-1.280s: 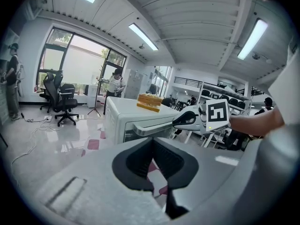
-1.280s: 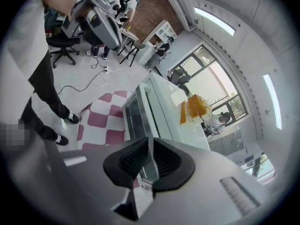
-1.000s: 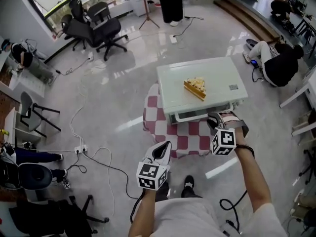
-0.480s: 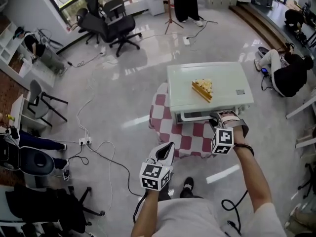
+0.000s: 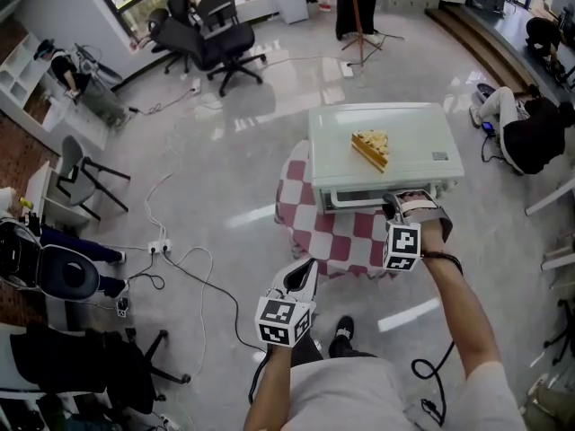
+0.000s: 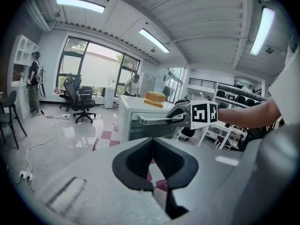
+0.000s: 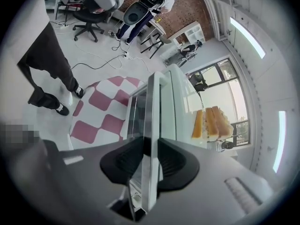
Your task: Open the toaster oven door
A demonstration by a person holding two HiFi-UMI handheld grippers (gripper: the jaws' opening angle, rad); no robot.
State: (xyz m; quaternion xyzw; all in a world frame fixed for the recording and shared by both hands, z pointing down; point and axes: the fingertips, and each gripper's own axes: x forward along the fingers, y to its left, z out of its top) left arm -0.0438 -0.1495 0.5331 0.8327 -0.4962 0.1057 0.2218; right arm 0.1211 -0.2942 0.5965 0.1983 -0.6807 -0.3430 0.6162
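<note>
Fingers [image 7: 176,165] of the right gripper [image 7: 151,144] sit on either side of the door handle [image 7: 152,104], pads pressing the bar. They have just been closing, with the bar between them. The gap is only as wide as the handle.

Right arm is stretched forward, forearm nearly straight, gripper tilted down onto the front of the toaster oven [image 5: 418,133]. Its marker cube [image 5: 402,245] faces up at the head view. The grip lands toward the right part of the handle, as the person sees it.

Left gripper [image 6: 151,140]: fingertips meet at a point, nothing between them. Left arm is bent and held close to the torso, gripper aimed roughly at the oven and slightly down, well apart from it. It hovers near the front edge of the checked cloth [image 5: 337,241].

The oven stands on that red-and-white cloth on the floor, straight ahead of the person. Its door [image 6: 145,130] faces the person, with the handle running along the door's upper edge. Can't tell whether the door is cracked open or flush.

Counts:
- 1 toaster oven, 1 door, 1 handle
- 1 cake wedge [image 5: 371,148] lying on the oven top
- 2 grippers, 1 marker cube each
- 2 black office chairs [image 5: 211,39] by the windows, far behind
</note>
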